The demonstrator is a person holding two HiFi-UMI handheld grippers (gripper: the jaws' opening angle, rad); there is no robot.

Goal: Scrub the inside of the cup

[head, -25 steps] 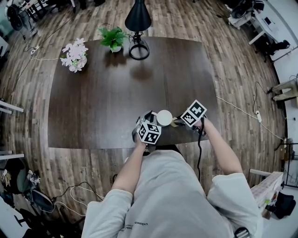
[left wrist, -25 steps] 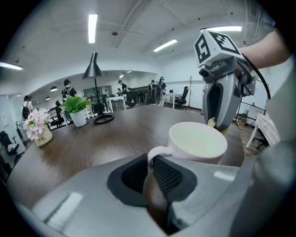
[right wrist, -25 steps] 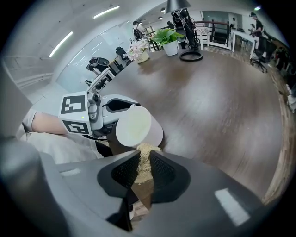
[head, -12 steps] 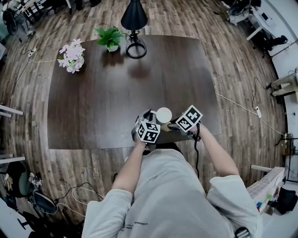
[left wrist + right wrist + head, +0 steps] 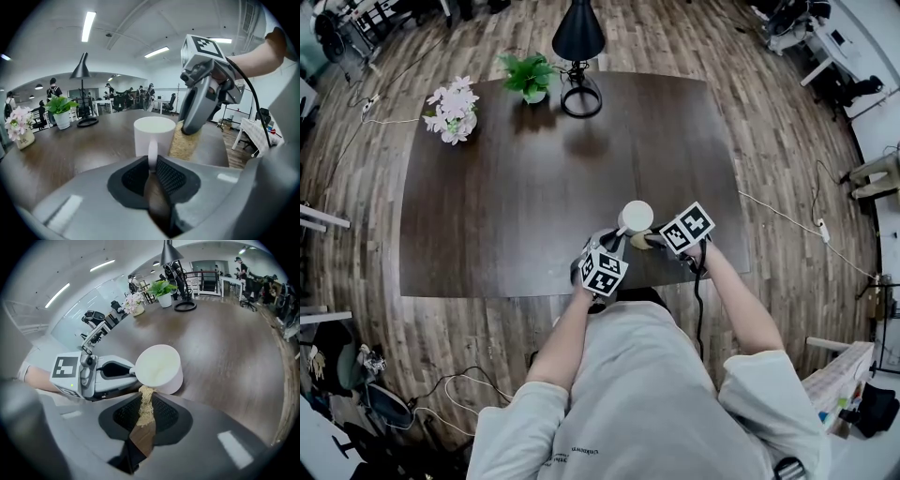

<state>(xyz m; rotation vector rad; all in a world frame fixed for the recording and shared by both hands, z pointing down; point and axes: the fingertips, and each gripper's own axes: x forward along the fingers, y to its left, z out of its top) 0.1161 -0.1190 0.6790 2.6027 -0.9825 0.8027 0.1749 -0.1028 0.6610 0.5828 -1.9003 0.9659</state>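
A white cup [image 5: 635,217] is held above the near edge of the dark table [image 5: 506,187]. My left gripper [image 5: 609,246] is shut on the cup's handle [image 5: 153,152]. The cup [image 5: 155,135] stands upright in the left gripper view, and its mouth faces the camera in the right gripper view, cup [image 5: 159,367]. My right gripper [image 5: 649,240] is shut on a tan scrub sponge [image 5: 146,405], whose tip lies at the cup's near rim, outside the cup. That sponge [image 5: 184,143] shows just right of the cup in the left gripper view.
At the table's far edge stand a black lamp [image 5: 578,56] with a ring base, a small green plant [image 5: 528,77] and a pot of pink flowers [image 5: 452,108]. Wood floor surrounds the table; desks and chairs stand at the room's edges.
Both grippers have lifted the cup and sponge slightly farther from me over the table; the cup has shifted a little right and up in the head view.
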